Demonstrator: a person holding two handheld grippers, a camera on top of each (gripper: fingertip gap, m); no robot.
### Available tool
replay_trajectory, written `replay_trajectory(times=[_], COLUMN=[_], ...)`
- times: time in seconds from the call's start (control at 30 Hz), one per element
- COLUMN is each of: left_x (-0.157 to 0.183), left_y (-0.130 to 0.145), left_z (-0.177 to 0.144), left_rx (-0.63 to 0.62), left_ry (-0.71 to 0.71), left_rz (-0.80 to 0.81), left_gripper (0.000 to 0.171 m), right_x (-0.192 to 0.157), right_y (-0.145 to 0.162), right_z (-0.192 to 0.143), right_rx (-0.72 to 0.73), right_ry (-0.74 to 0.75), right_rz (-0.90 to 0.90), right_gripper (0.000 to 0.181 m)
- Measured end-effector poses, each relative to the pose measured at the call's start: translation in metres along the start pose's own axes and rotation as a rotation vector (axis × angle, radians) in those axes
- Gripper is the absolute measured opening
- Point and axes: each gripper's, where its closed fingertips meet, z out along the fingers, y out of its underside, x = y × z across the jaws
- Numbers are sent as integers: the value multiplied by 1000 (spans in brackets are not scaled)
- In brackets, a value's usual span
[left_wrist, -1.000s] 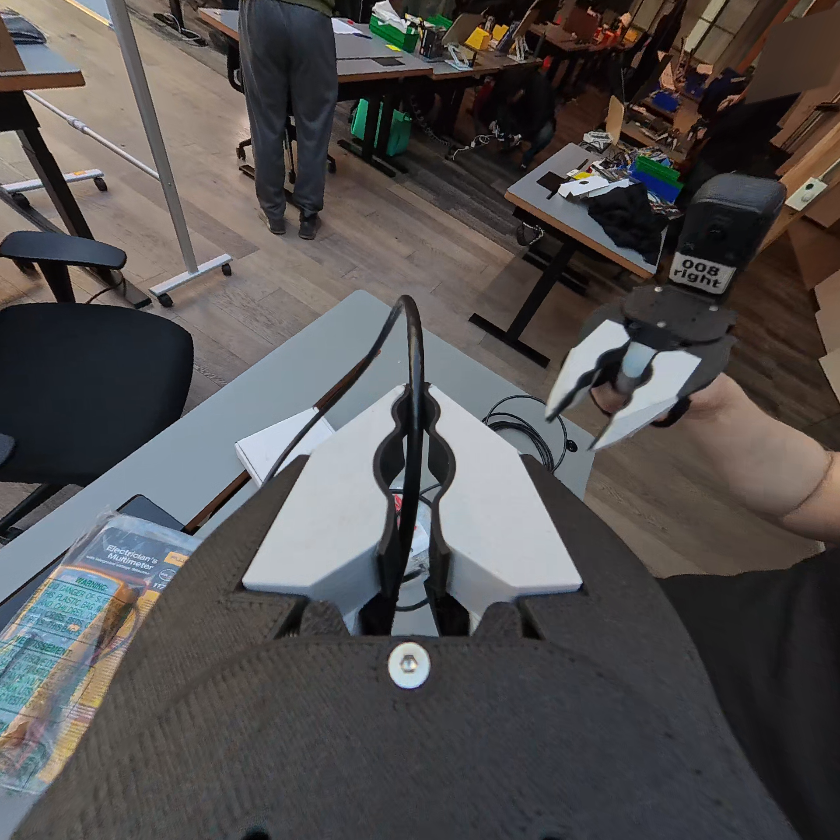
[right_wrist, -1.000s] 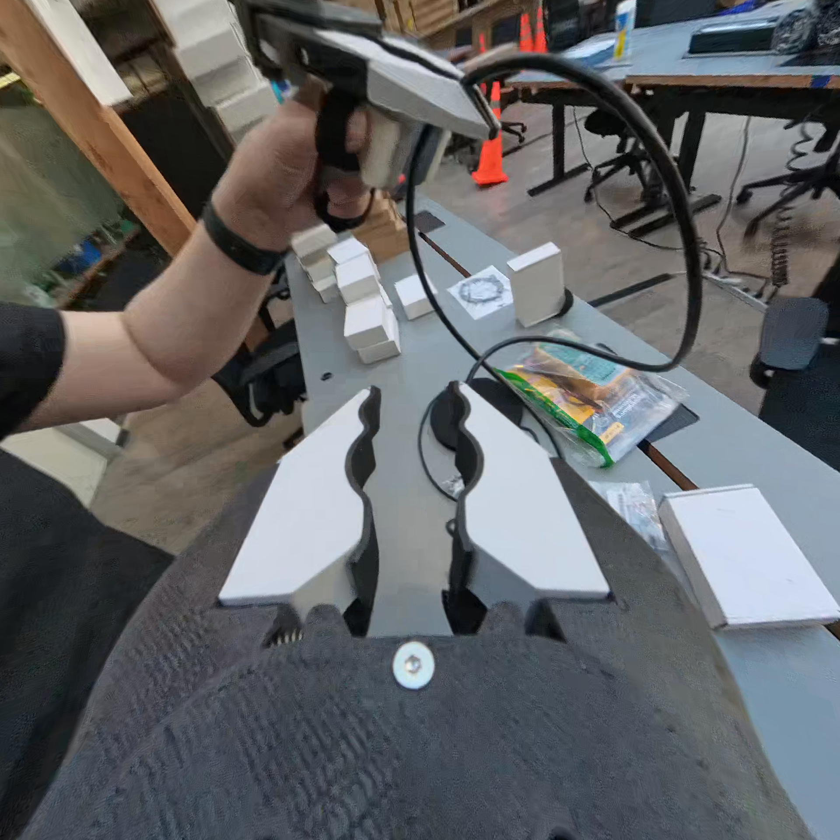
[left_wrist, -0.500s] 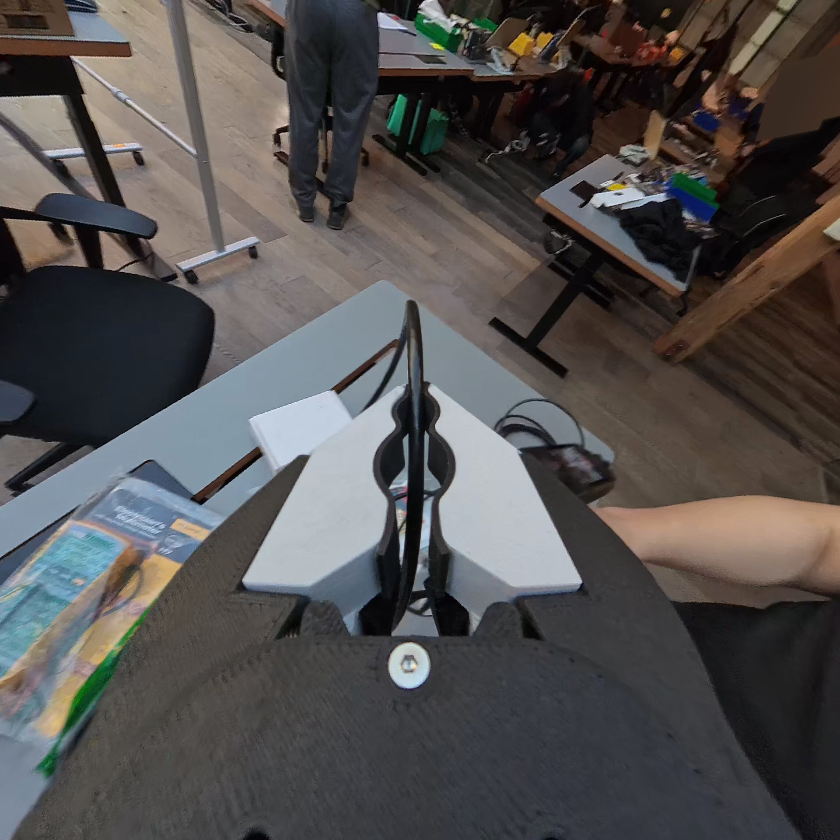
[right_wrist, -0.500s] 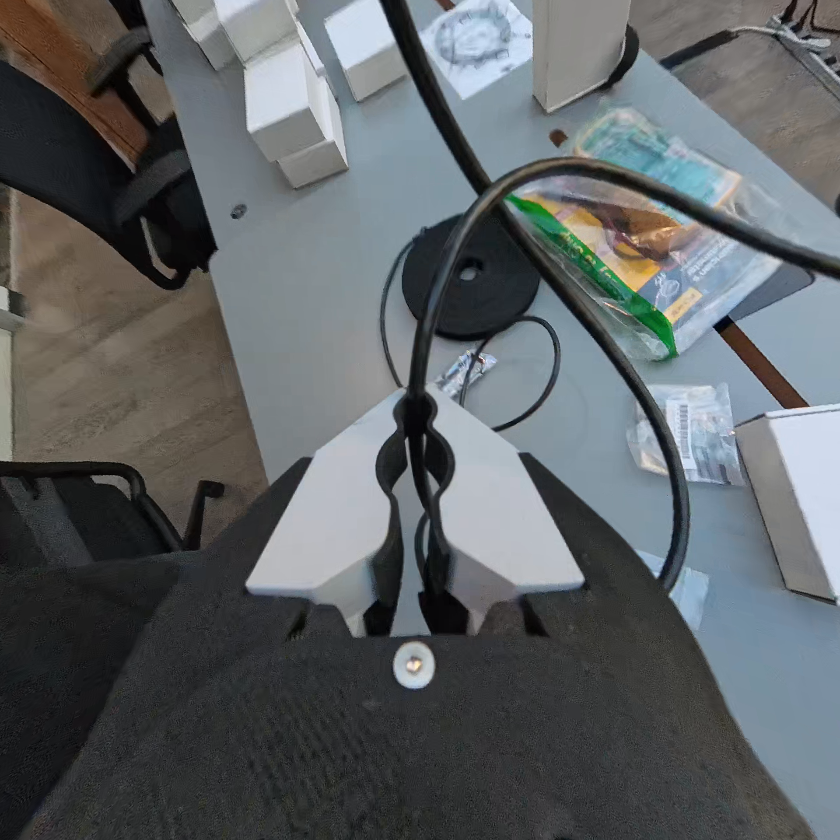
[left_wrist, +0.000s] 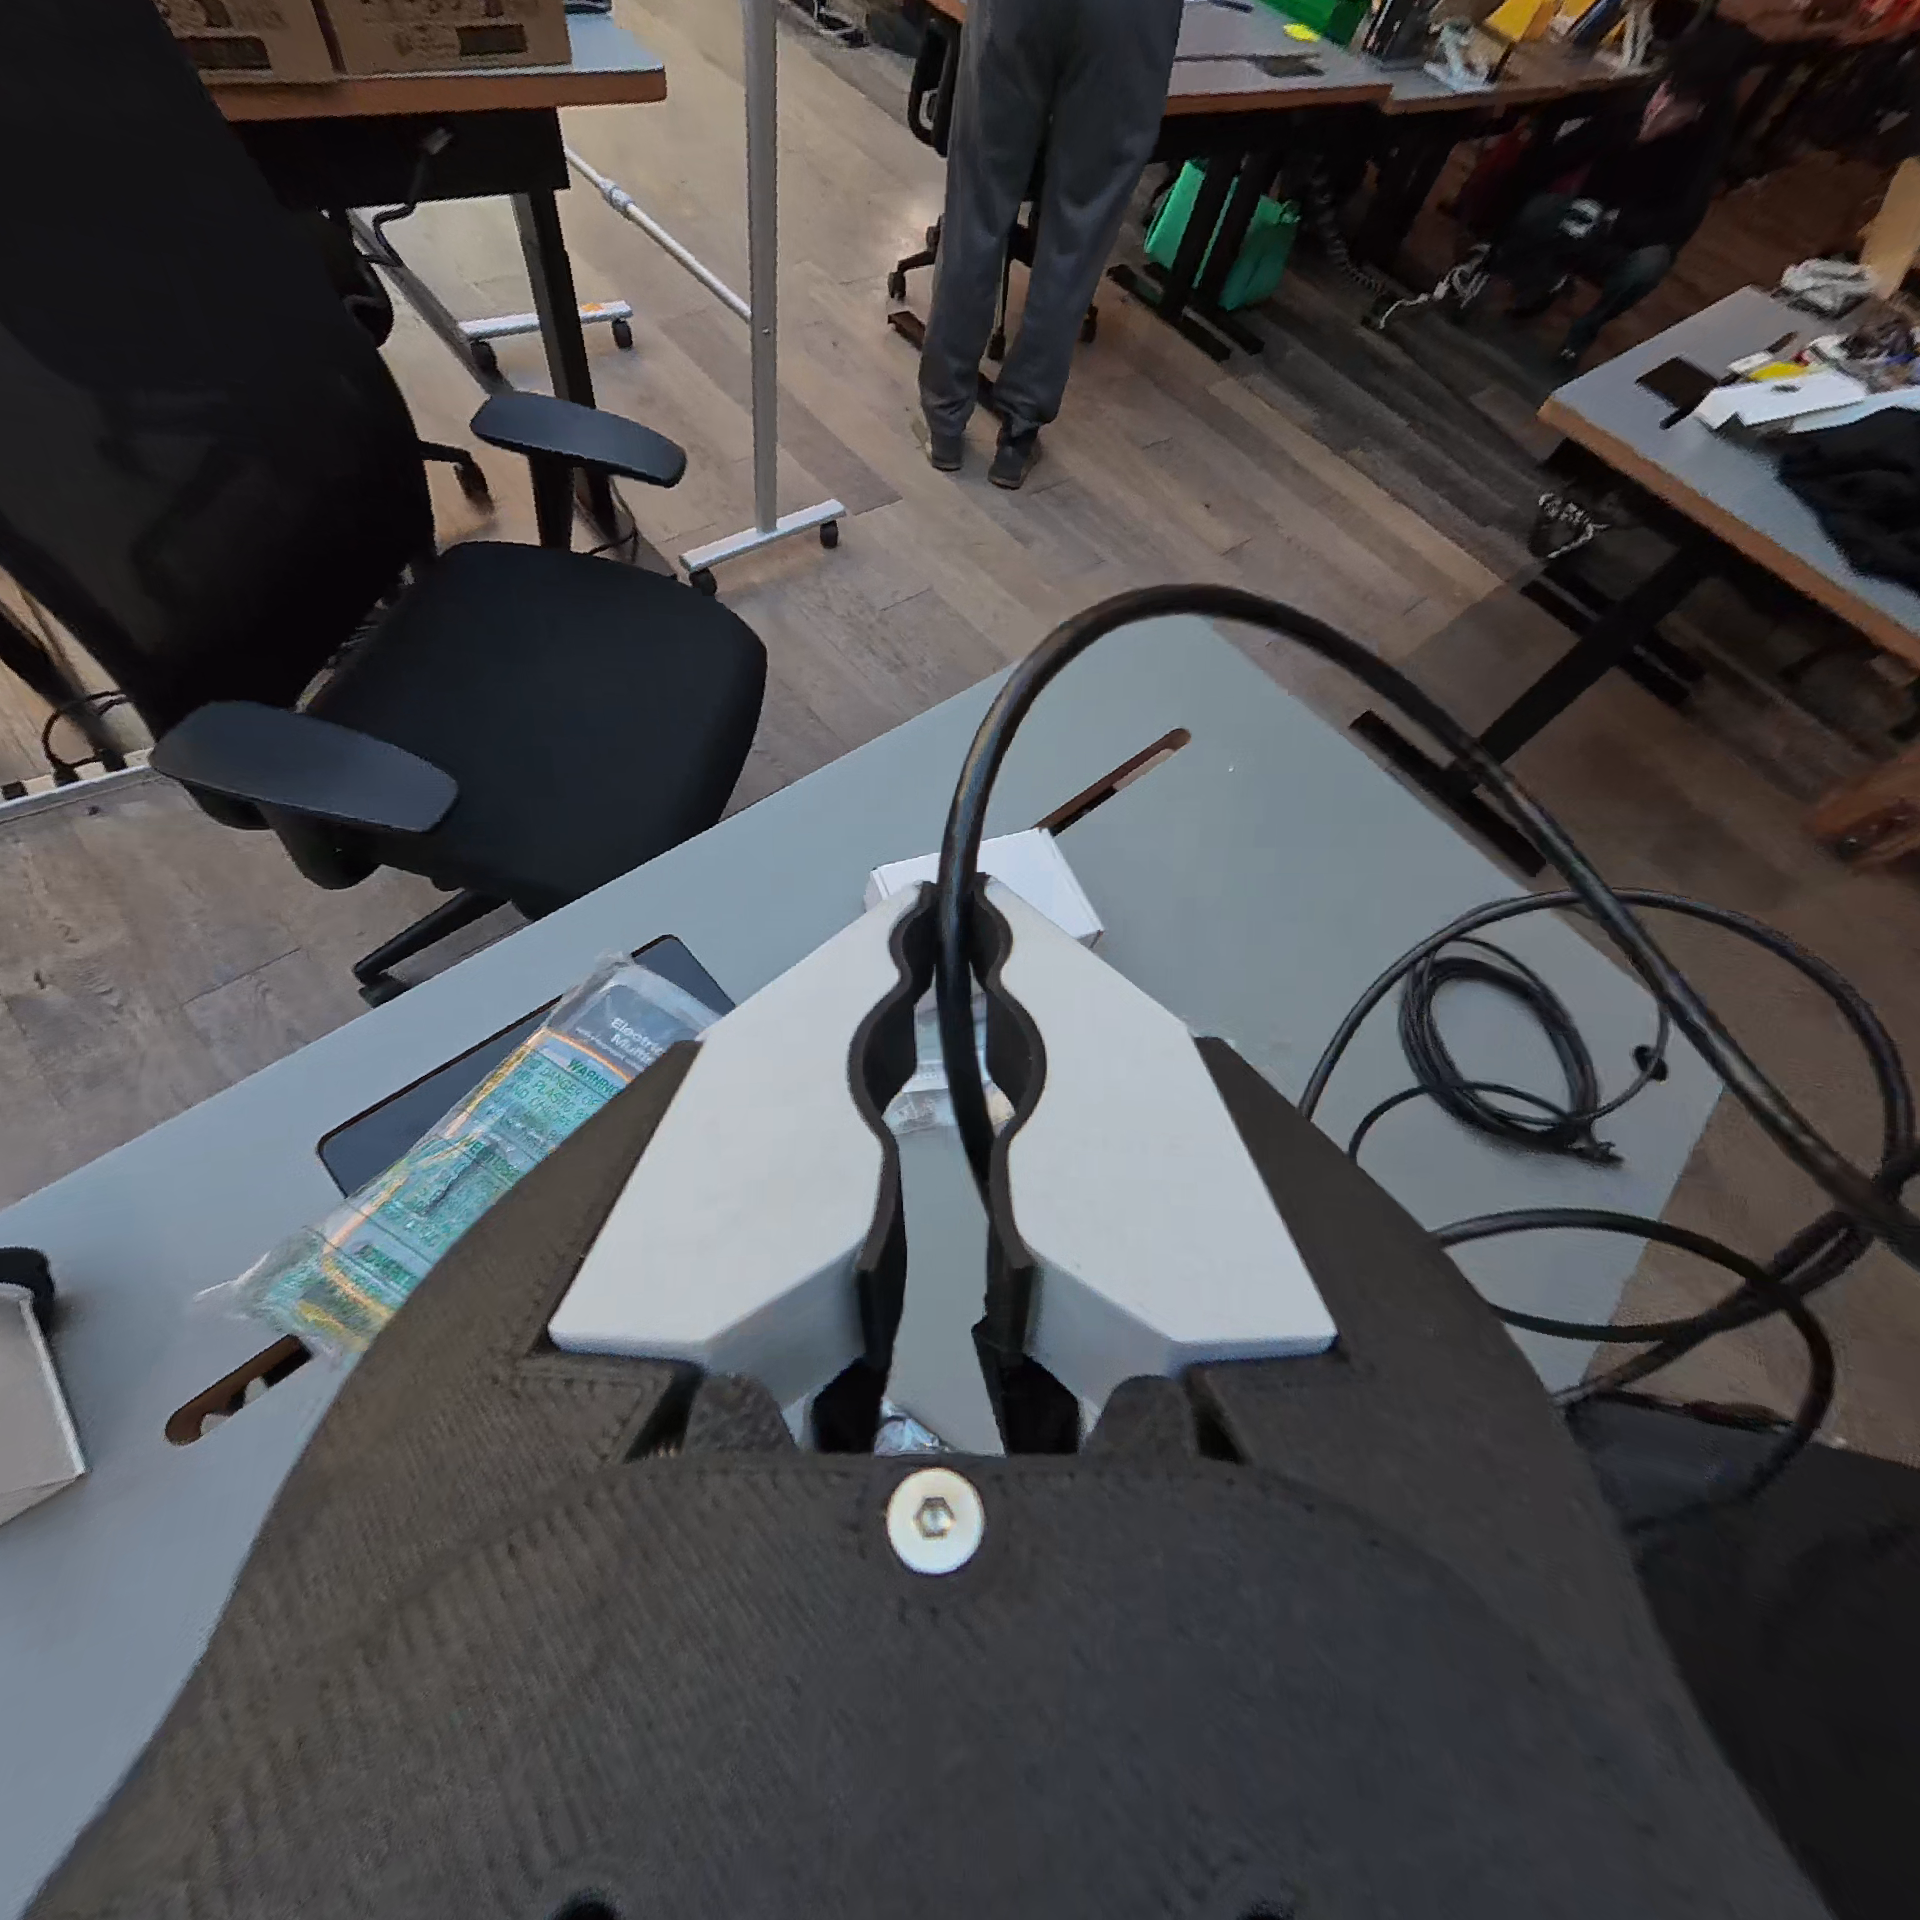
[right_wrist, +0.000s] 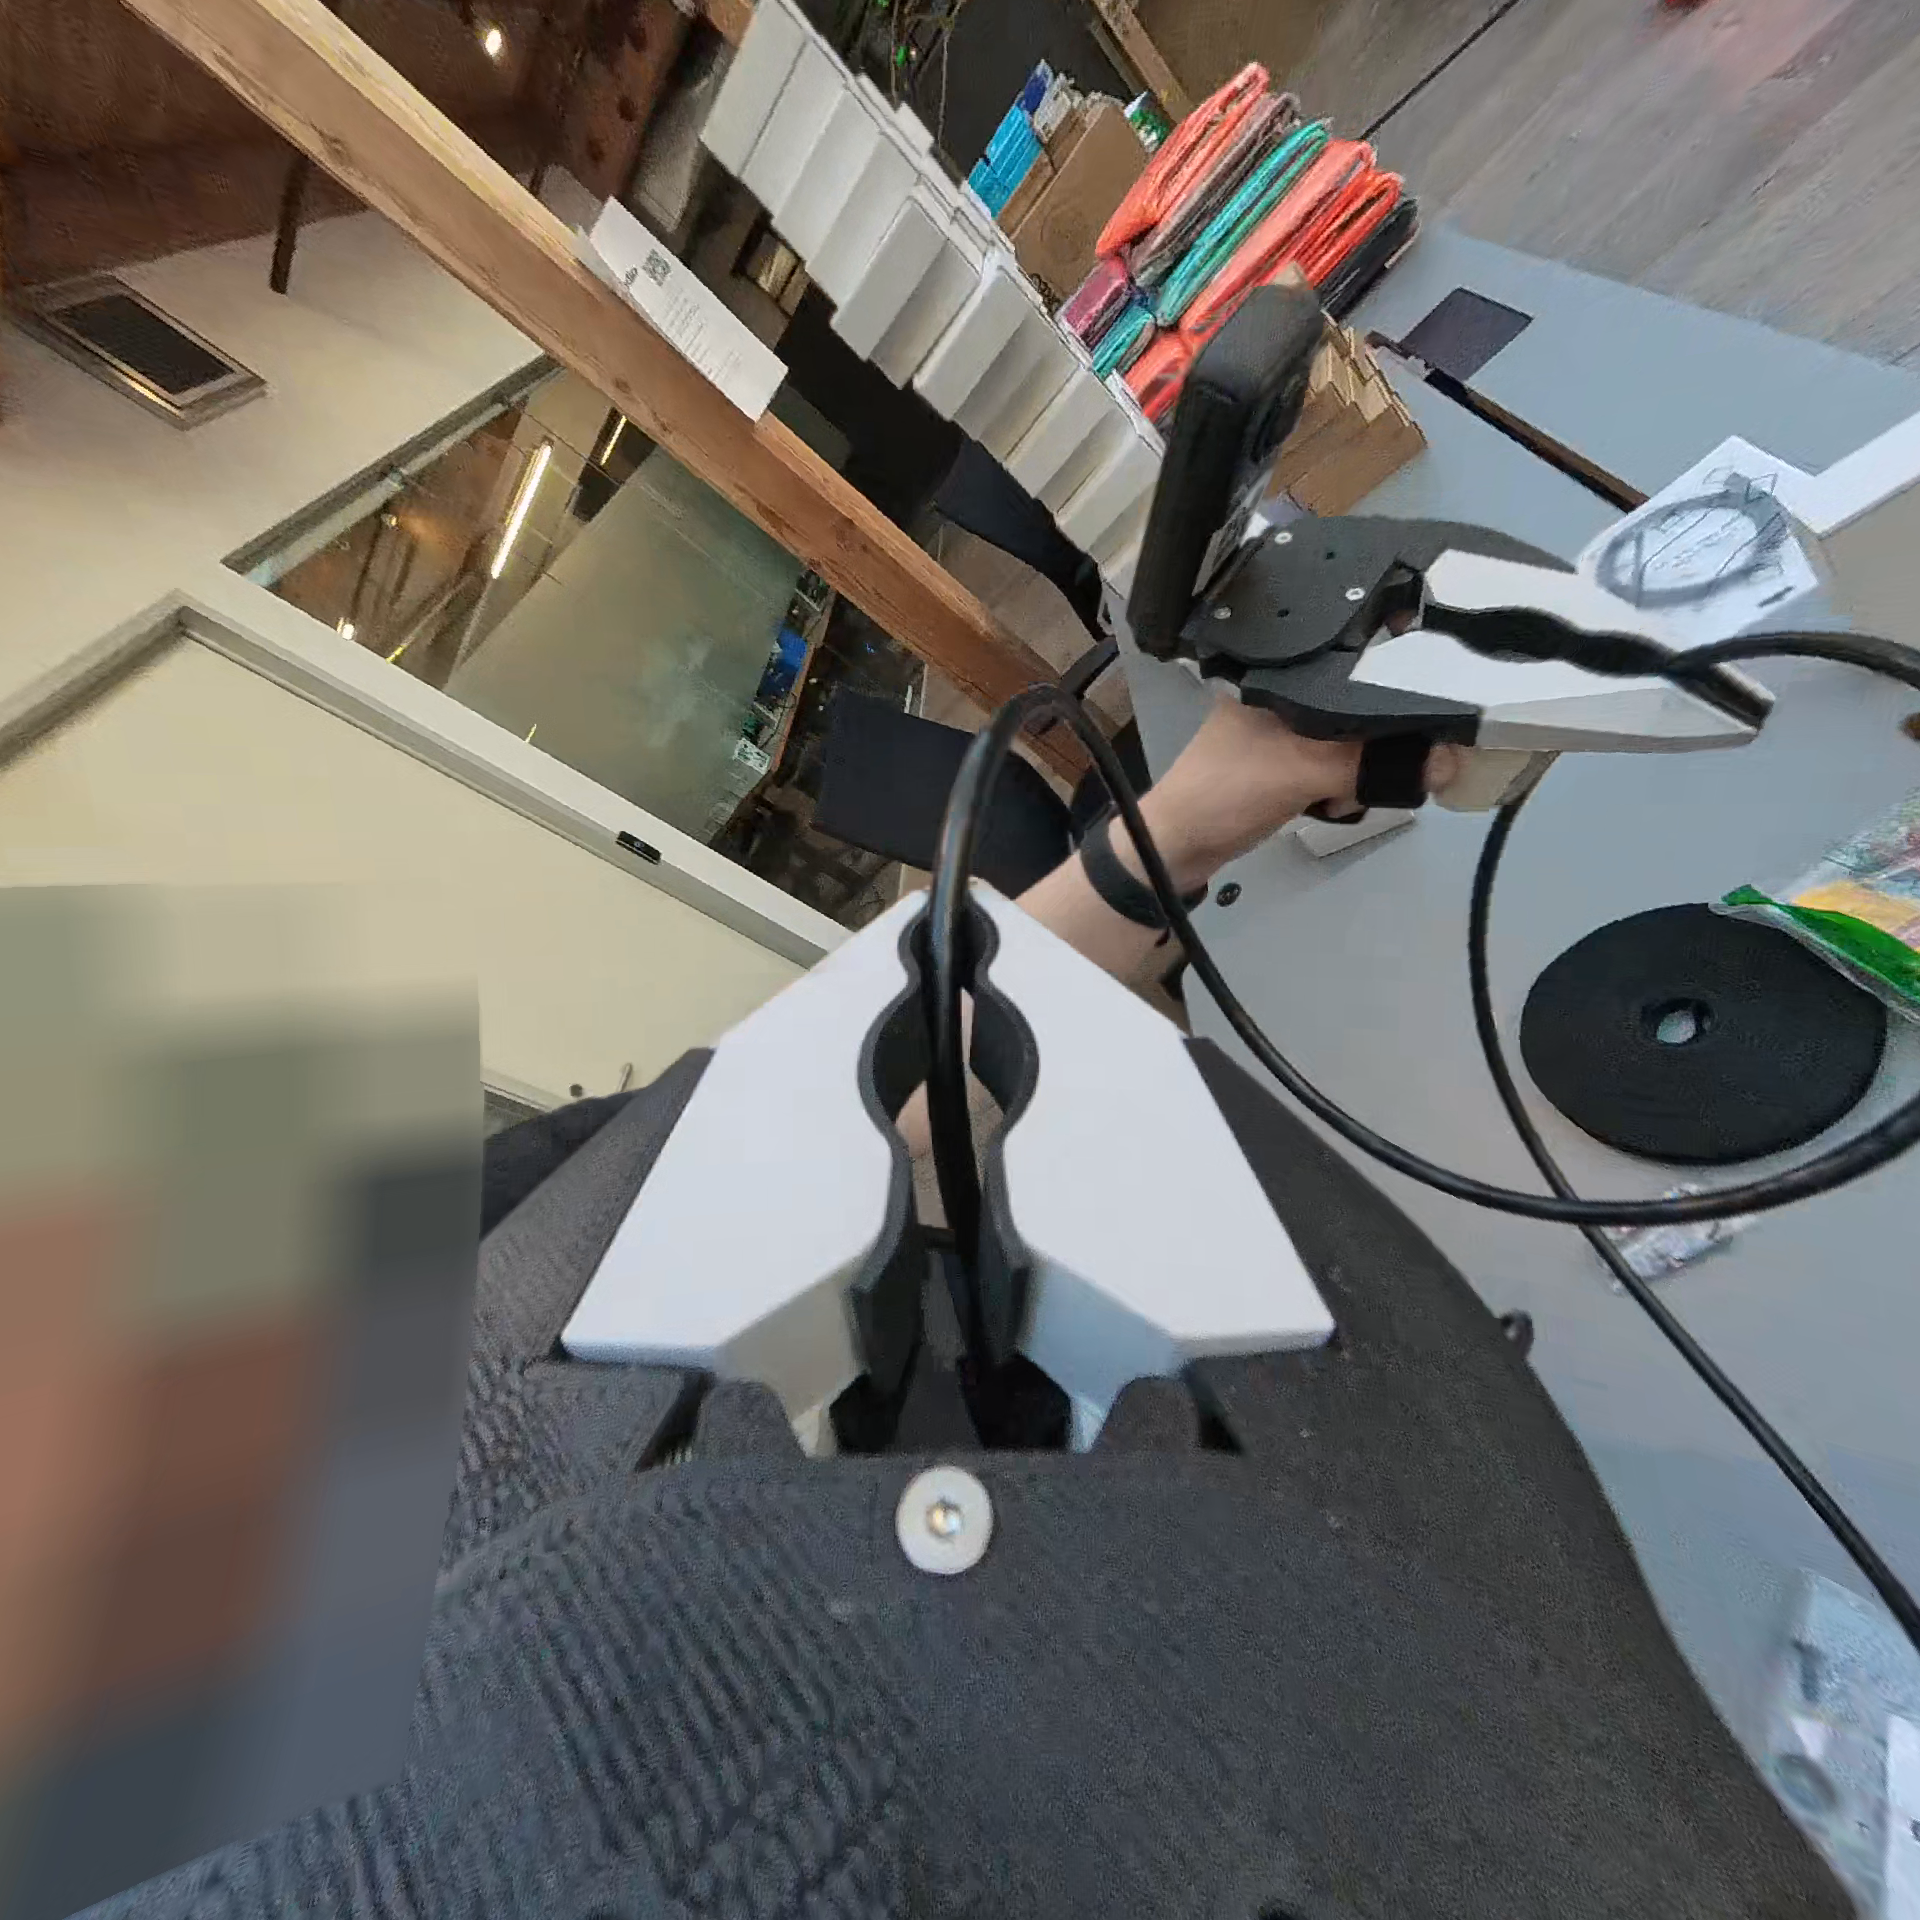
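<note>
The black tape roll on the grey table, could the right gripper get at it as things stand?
Probably not yet. The right gripper is shut on the black cable and tilted away from the table, so it is occupied. The tape roll itself lies flat and uncovered, with only the cable arching near it.

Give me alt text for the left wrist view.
The left gripper is shut on a black cable that arcs up and right toward loose coils on a grey table. A plastic packet and white box lie beneath.

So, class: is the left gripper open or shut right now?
Shut: the left gripper has its fingertips pinched on the black cable, which arches up out of them.
</note>
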Motion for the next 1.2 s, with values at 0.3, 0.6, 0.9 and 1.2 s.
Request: replay_trajectory(times=[0.3,0.6,0.9,1.2], left_x=[-13,116,221,183], left_y=[91,156,194,136], left_z=[-69,-86,48,-35], left_rx=[177,228,-25,407], left_ry=[-166,178,548,889], left_rz=[-159,-266,-312,-796], left_gripper=[65,34,3,2], right_x=[8,6,10,61], right_y=[-25,-64,-77,-36], right_z=[25,19,19,-35], right_rx=[78,161,180,61], right_ry=[-54,9,56,183], right_rz=[67,13,-18,-123], right_gripper=[0,0,0,0])
